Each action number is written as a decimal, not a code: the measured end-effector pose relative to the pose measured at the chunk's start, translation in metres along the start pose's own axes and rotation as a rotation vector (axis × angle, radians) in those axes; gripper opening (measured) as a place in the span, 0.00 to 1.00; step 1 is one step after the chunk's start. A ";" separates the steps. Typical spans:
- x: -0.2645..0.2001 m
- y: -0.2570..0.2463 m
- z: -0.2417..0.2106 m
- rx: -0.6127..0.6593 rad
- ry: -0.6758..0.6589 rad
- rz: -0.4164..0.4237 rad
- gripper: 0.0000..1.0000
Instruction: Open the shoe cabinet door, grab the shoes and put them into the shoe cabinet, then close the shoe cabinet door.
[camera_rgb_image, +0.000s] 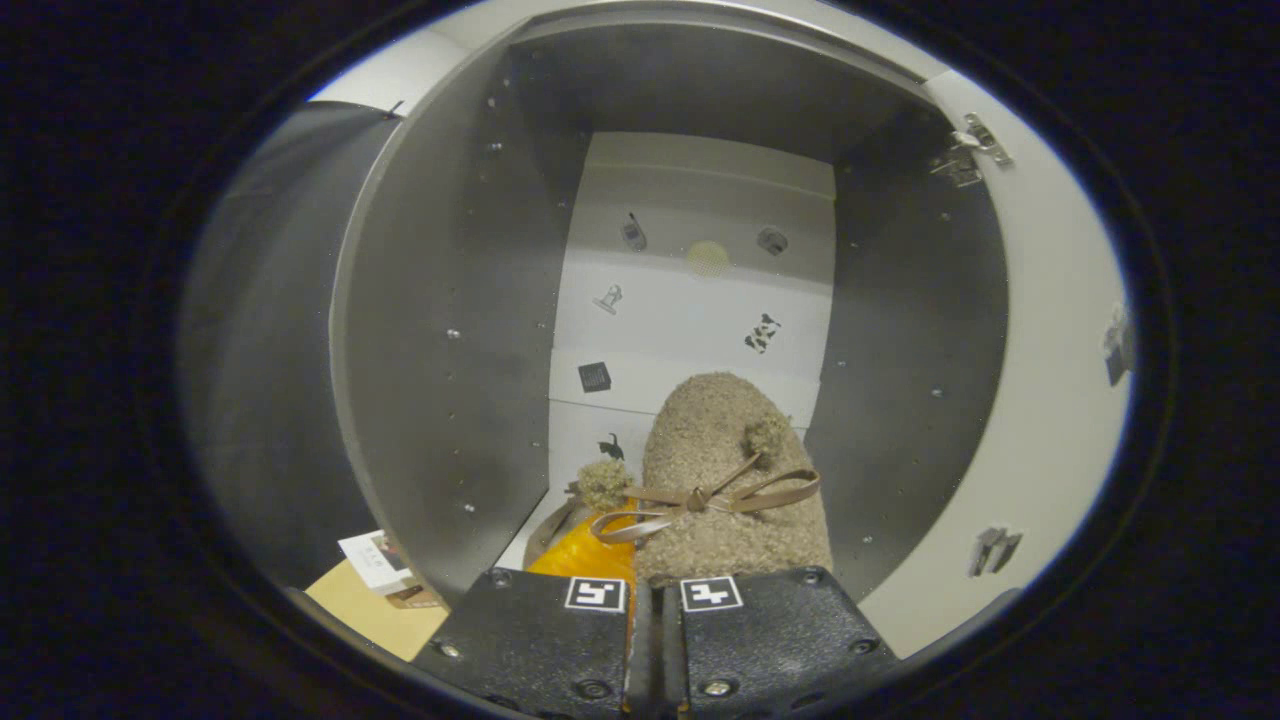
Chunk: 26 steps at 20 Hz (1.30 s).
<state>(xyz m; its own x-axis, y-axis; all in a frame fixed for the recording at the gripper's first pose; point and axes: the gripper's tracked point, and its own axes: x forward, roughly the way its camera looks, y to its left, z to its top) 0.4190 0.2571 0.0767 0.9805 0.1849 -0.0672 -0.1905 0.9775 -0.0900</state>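
A beige fuzzy shoe (725, 480) with a brown ribbon bow, two pompoms and an orange lining (585, 555) sticks out just ahead of my gripper (655, 592). The two black fingers stand almost together and pinch the shoe's rim at its opening. The shoe points into the open shoe cabinet (450, 330), between its dark grey side walls, and its toe reaches toward the white back panel (690, 300). The cabinet door (1050, 380) is swung open to the right of the shoe, white inside, with a metal hinge (970, 145) at the top.
Small stickers dot the white back panel. Left of the cabinet's side wall lies a tan cardboard piece (370, 610) with a small printed card (375, 560) on it. A second hinge (992, 548) sits low on the door.
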 end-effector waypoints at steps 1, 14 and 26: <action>0.014 -0.002 0.001 0.004 0.011 0.000 0.07; 0.161 -0.032 -0.098 0.134 0.230 -0.013 0.07; 0.165 -0.023 -0.127 0.157 0.350 0.003 0.24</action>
<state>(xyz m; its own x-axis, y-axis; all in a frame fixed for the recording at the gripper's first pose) 0.5786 0.2524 -0.0586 0.8986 0.1688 -0.4050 -0.1572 0.9856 0.0620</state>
